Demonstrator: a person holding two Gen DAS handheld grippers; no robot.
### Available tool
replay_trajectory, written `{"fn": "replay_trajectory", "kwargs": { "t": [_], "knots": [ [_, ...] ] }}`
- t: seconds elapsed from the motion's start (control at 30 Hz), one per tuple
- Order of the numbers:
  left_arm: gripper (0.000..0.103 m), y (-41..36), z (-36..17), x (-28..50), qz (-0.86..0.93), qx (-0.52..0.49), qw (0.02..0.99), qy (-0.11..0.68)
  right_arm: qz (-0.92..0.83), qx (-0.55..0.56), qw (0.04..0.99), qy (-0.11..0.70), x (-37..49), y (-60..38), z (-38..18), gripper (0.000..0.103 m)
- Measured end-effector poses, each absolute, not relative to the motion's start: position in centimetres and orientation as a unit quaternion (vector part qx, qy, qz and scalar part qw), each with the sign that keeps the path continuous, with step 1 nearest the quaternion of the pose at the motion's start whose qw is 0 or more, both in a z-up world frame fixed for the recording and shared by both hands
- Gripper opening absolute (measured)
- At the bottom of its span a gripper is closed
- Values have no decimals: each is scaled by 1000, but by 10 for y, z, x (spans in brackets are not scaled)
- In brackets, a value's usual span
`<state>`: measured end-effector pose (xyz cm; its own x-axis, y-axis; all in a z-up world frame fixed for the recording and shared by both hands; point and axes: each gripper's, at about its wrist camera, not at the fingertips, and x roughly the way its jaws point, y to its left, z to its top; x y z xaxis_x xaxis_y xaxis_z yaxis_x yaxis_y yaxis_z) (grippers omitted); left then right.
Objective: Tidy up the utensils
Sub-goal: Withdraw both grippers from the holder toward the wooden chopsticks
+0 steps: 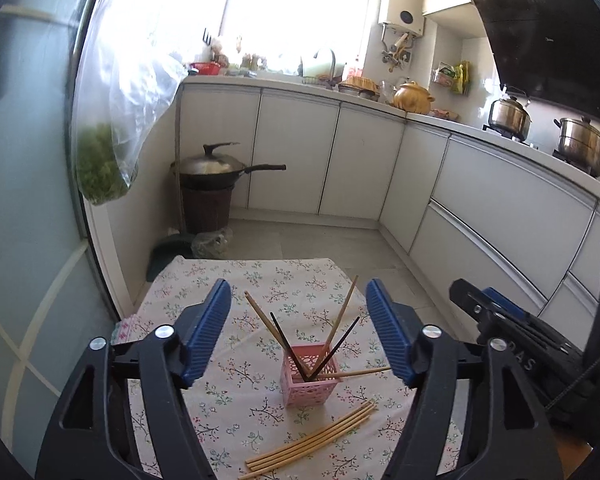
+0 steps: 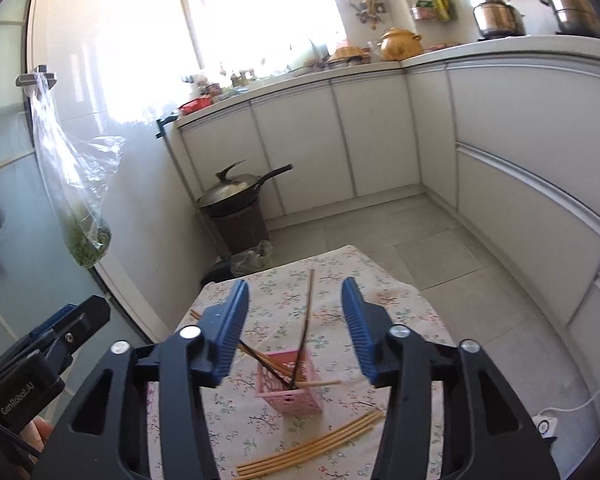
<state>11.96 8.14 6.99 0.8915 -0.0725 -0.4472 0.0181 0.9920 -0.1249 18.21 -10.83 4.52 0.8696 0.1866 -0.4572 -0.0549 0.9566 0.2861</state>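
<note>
A pink lattice holder [image 1: 309, 376] [image 2: 290, 386] stands on a small table with a floral cloth [image 1: 236, 288] [image 2: 384, 280]. Several chopsticks, some tan and some dark, lean out of it at different angles. Several more tan chopsticks [image 1: 312, 438] [image 2: 312, 446] lie in a loose bundle on the cloth in front of the holder. My left gripper [image 1: 298, 338] hangs open above and before the holder, nothing between its blue pads. My right gripper [image 2: 296, 334] is also open and empty, just over the holder. Each gripper shows at the edge of the other's view.
White kitchen cabinets [image 1: 364, 160] run along the back and right. A lidded wok [image 1: 216, 168] sits on a brown bin by the wall. A plastic bag of greens [image 1: 100, 168] hangs at the left. Pots [image 1: 580, 148] stand on the stove. Grey floor tiles [image 2: 420, 240] lie beyond the table.
</note>
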Motion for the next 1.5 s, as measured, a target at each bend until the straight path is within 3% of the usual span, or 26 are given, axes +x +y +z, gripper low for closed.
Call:
{"fn": "replay_trajectory", "kwargs": {
  "t": [0.27, 0.57, 0.93, 1.13, 1.3, 1.5],
  "knots": [
    [75, 57, 65, 104, -29, -23, 972, 232, 0, 123, 961, 248, 139, -135, 39, 79],
    [87, 50, 49, 85, -30, -11, 968, 249, -40, 122, 958, 257, 108, -152, 30, 94],
    [95, 46, 29, 79, -32, 3, 960, 278, -36, 115, 949, 291, 84, -160, 7, 96],
    [96, 47, 13, 88, -32, 15, 948, 317, -7, 118, 929, 352, 74, -161, -21, 96],
    [96, 62, -16, 115, -57, 11, 915, 399, 66, 136, 873, 464, 74, -153, -62, 96],
    [96, 95, -102, 162, -54, -29, 836, 546, 78, 179, 817, 543, 85, -157, -110, 96]
  ]
}}
